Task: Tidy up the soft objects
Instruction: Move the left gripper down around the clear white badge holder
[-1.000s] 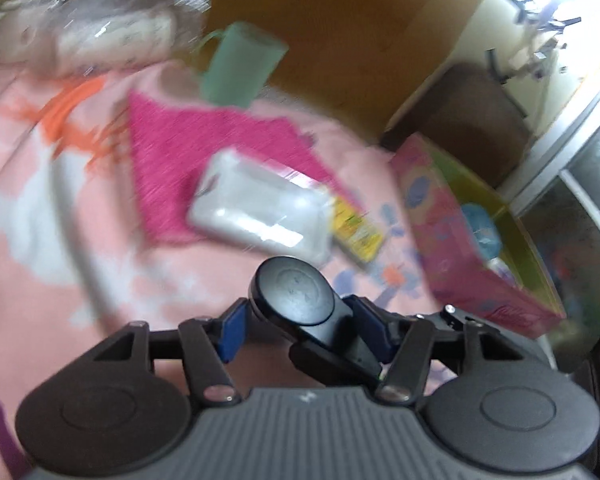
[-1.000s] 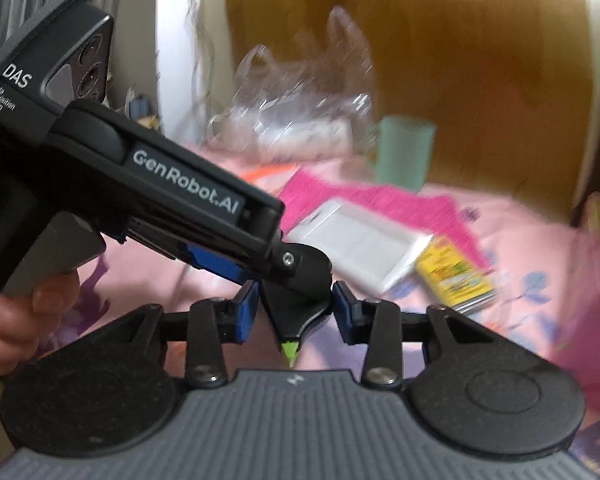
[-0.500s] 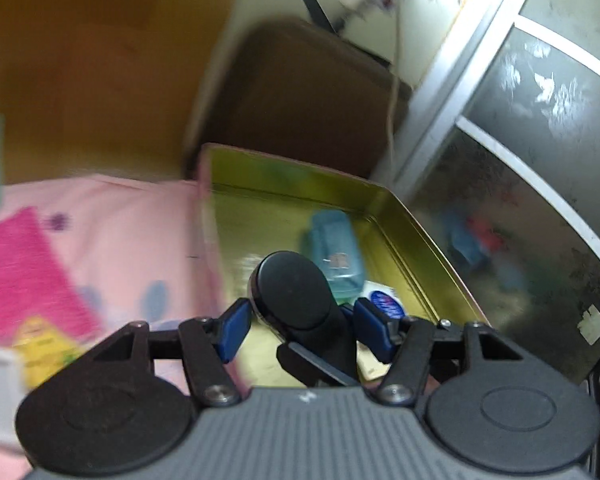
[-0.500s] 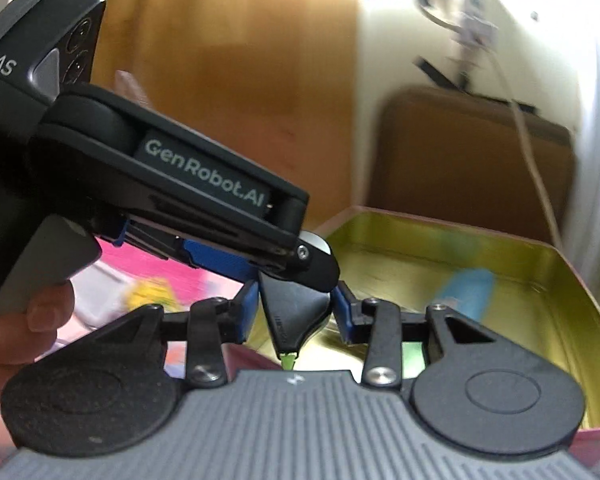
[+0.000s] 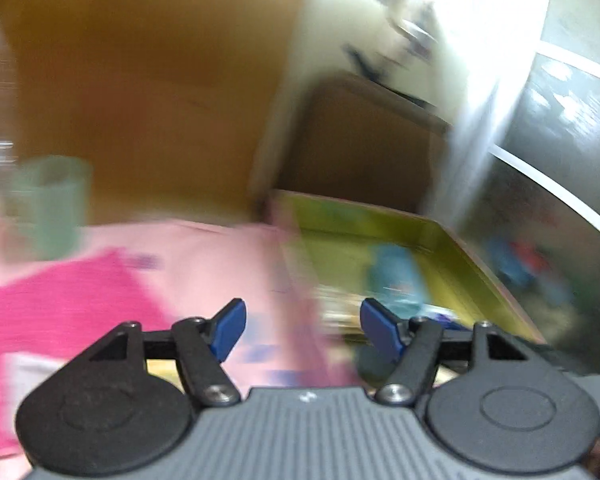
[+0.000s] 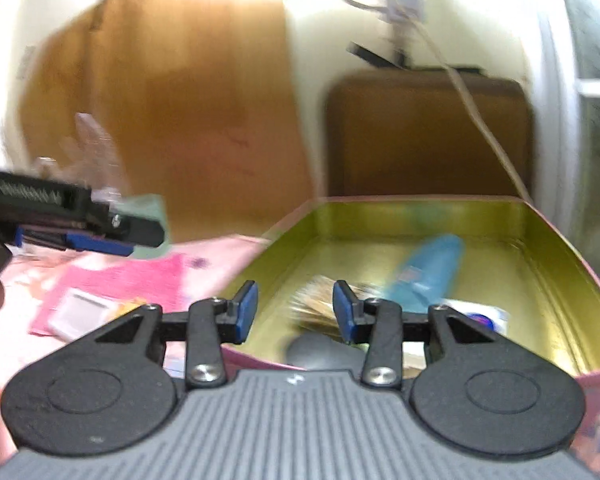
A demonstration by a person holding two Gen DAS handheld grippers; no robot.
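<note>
Blue pads, right gripper (image 6: 295,307): jaws apart, nothing between them; it hangs over the near wall of the tin.
Blue pads, left gripper (image 5: 302,330): jaws opening, nothing between them; in the right view it shows off to the left, above the pink sheet.
Tin (image 6: 556,248): open, gold inside, pink outside, on the right of the sheet (image 5: 220,256).
In the tin: a dark grey rounded thing (image 6: 320,354) nearest, a tan-striped blur beside it, a white pack (image 6: 480,314), a blue pouch (image 6: 428,268) farther in.
Left on the sheet: a magenta cloth (image 6: 140,280) with a white packet (image 6: 80,312) on it and a yellow packet beside.
Farther: a green cup (image 5: 50,204), a clear bag.
Progress, my judgement: several items binned; the cloth and both packets are still to go.
</note>
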